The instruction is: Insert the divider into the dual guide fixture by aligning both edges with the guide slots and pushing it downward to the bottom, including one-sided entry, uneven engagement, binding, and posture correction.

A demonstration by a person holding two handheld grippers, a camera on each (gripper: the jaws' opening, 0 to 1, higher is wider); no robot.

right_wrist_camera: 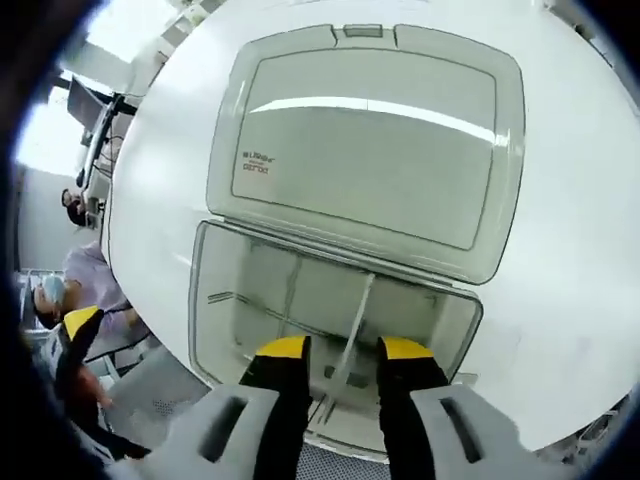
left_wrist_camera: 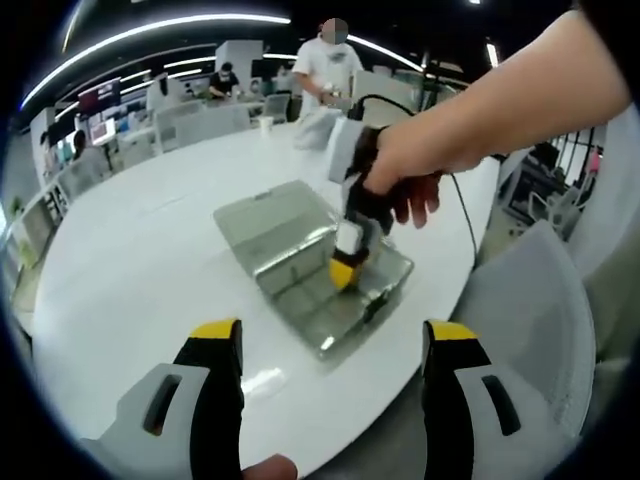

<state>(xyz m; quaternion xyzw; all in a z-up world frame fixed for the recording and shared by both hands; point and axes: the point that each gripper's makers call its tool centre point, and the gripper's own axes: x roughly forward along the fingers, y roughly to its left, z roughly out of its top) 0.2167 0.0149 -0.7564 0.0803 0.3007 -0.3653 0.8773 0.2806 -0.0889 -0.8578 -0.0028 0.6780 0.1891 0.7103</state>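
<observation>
Right at the bottom of the right gripper view, the right gripper (right_wrist_camera: pixel 335 352) has its yellow-tipped jaws pinched on the lower end of the divider (right_wrist_camera: pixel 357 322), a thin clear panel standing on edge and running up the frame across the clear box (right_wrist_camera: pixel 215 300). That box, the guide fixture, sits in the lower middle, with another thin partition crossing it from left to right. Hinged above it, the open lid (right_wrist_camera: pixel 365 140) lies flat on the white table (right_wrist_camera: pixel 560 300); small print sits at its left side, too blurred to read. At lower left, the left gripper shows one yellow tip (right_wrist_camera: pixel 82 322).

Now the left gripper view: the left gripper (left_wrist_camera: pixel 335 340) at the bottom has its jaws spread wide, holding nothing, above the near table edge. At mid-frame a hand (left_wrist_camera: pixel 415 165) grips the right gripper over the box (left_wrist_camera: pixel 300 265). Beyond, at the top, a person in white (left_wrist_camera: pixel 328 65) stands by the table's far edge.
</observation>
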